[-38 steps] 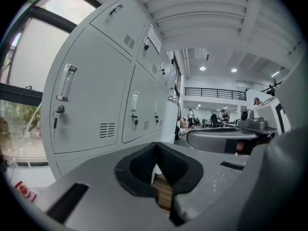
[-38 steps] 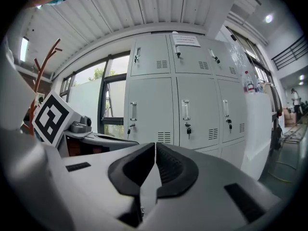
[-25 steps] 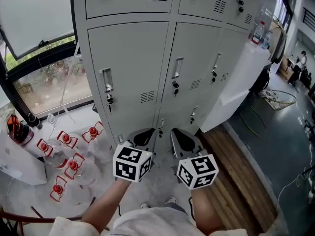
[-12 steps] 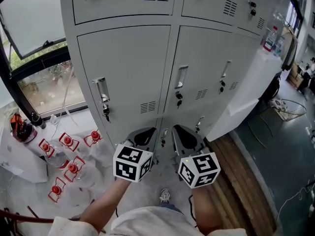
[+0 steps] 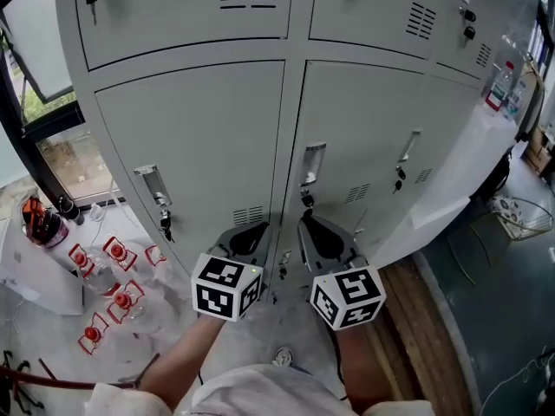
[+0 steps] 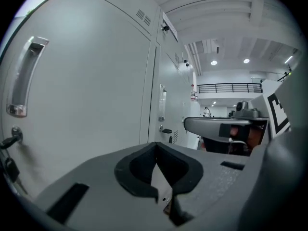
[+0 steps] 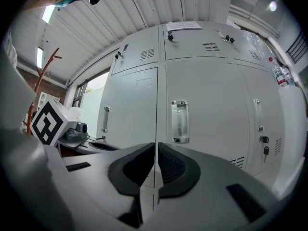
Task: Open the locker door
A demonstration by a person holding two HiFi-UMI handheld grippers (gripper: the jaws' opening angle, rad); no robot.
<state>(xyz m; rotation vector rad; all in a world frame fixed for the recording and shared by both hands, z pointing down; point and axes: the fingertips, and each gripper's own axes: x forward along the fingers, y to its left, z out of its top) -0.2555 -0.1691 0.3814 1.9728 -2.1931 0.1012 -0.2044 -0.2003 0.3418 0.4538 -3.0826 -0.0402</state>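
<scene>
A bank of grey lockers [image 5: 199, 137] stands in front of me, all doors closed. The middle lower door [image 5: 364, 128] has a recessed metal handle [image 5: 312, 165] with a lock below it. In the right gripper view that handle [image 7: 179, 121] is straight ahead, above the jaws. My right gripper [image 5: 310, 225] hangs just under the handle, a little short of the door, shut and empty. My left gripper [image 5: 250, 232] is beside it, also shut on nothing [image 6: 156, 146]. The left door's handle [image 5: 152, 185] has a key [image 5: 165, 224] in the lock below it.
Several plastic bottles with red caps [image 5: 113, 277] lie on the floor at the left, near a window [image 5: 52, 137]. A white panel [image 5: 451, 180] leans at the lockers' right end, over a wooden floor strip [image 5: 408, 328]. Upper lockers [image 5: 173, 7] also carry keys.
The lockers have come closer and fill more of the head view. Both grippers have moved up towards the lower doors, the right one nearing the middle handle. Both jaws stayed shut.
</scene>
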